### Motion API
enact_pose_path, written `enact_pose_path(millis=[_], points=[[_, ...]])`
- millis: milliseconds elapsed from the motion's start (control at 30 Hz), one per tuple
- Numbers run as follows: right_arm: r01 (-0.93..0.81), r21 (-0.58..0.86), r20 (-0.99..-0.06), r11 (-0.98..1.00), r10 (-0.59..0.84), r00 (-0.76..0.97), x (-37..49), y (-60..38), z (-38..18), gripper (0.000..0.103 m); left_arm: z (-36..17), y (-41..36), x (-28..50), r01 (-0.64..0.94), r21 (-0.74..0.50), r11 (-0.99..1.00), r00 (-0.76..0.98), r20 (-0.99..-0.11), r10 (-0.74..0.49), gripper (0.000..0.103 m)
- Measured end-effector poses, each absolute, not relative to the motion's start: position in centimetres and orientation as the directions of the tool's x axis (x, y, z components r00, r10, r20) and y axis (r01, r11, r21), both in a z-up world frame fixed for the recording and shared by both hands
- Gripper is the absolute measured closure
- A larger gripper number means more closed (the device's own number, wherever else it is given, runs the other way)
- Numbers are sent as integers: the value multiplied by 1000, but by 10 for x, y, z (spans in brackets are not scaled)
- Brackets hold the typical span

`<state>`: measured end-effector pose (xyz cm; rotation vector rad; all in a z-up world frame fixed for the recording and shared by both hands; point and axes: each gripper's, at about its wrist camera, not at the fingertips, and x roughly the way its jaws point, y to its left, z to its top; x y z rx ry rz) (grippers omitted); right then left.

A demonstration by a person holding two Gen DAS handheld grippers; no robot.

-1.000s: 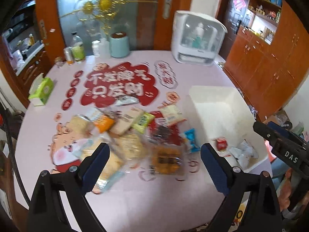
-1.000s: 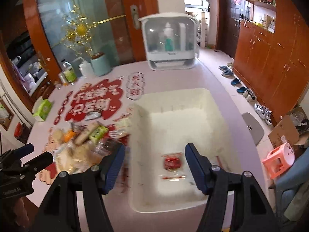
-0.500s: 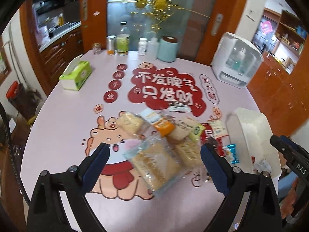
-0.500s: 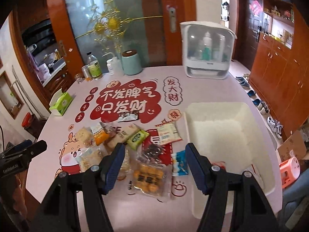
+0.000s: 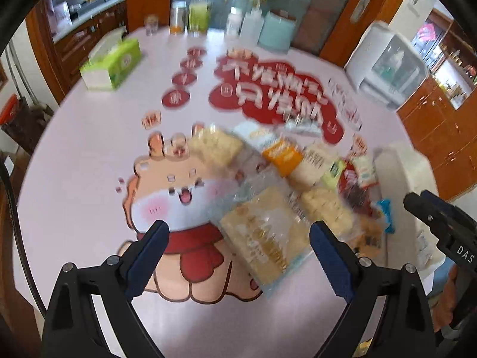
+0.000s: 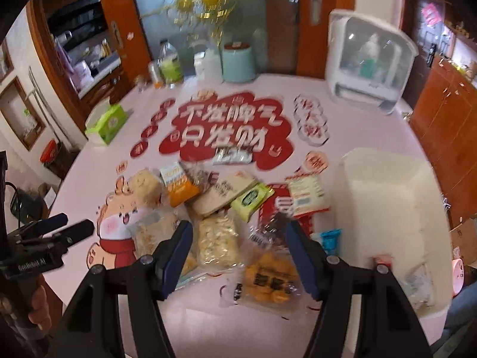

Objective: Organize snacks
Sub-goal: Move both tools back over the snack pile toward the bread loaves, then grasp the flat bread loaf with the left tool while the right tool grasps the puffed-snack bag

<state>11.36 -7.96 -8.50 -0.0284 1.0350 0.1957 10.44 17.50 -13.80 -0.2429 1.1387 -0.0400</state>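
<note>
A heap of packaged snacks lies on the pink round table [image 5: 89, 155]. My left gripper [image 5: 238, 256] hangs open above the table with nothing between its fingers; a large clear bag of pale biscuits [image 5: 262, 232] lies just ahead of it. An orange pack [image 5: 283, 155] sits farther back. My right gripper [image 6: 238, 253] is open and empty over a bag of white puffed snacks [image 6: 217, 238] and a bag of orange pieces [image 6: 268, 280]. A green pack [image 6: 252, 198] and a red-white pack [image 6: 307, 194] lie beyond. The white bin [image 6: 387, 197] at the right holds a red packet [image 6: 383, 259].
A green tissue box [image 5: 111, 64] stands at the table's left rear. Bottles and a teal canister [image 6: 238, 62] line the far edge, beside a white appliance [image 6: 369, 59]. Wooden cabinets stand to the right. The other gripper [image 5: 441, 223] shows at the right edge of the left wrist view.
Both grippers have swung left and sunk, away from the white bin and over the snack heap. Both have stayed open and empty.
</note>
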Motion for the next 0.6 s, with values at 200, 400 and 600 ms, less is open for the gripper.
enact_pose_path(millis=[200, 400, 600], points=[[-201, 76, -916, 977, 148, 374, 135, -58, -143, 38, -201, 174, 115, -130, -244, 961, 291, -936, -198, 8], [-203, 76, -959, 976, 128, 255, 148, -49, -190, 38, -237, 170, 124, -178, -304, 936, 215, -940, -264, 8], [-219, 105, -970, 970, 148, 190, 156, -45, -210, 38, -254, 160, 132, -197, -338, 920, 178, -935, -306, 9]])
